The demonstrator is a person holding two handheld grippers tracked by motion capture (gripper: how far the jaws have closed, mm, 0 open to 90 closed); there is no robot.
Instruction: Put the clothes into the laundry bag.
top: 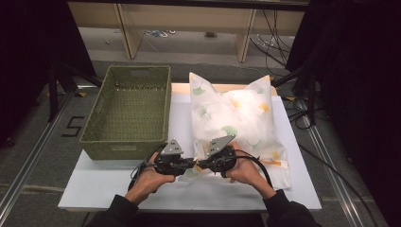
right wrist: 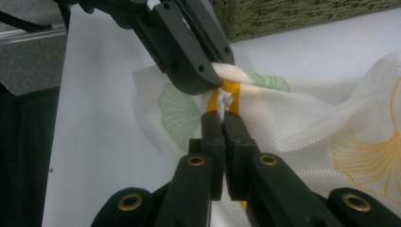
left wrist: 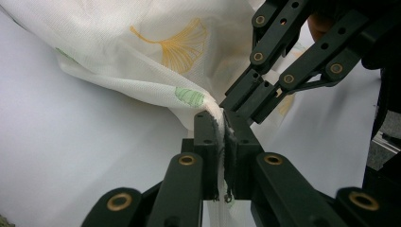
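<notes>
- A white pillow (top: 236,125) printed with green and orange ginkgo leaves lies on the right half of the white surface (top: 118,182), its far end reaching toward the far edge and its near end close to the person's hands.
- The left claw (top: 193,164) is pinched tight on the pillow's near edge; in the left gripper view (left wrist: 222,130) a thin fold of the white fabric is squeezed between its two black pads and runs down through the gap.
- The right claw (top: 200,165) meets it tip to tip at the same spot on the fabric; in the right gripper view (right wrist: 221,116) its pads are closed on a narrow ridge of cloth beside an orange strip.
- The two claws touch or almost touch at that near edge, left of the pillow's middle.
- The person's left hand (top: 150,179) and right hand (top: 246,170) come in from the near side and hold the claws level over the surface.
- A green woven basket (top: 128,111) stands on the left half of the surface, just beside the pillow and apart from both claws.
</notes>
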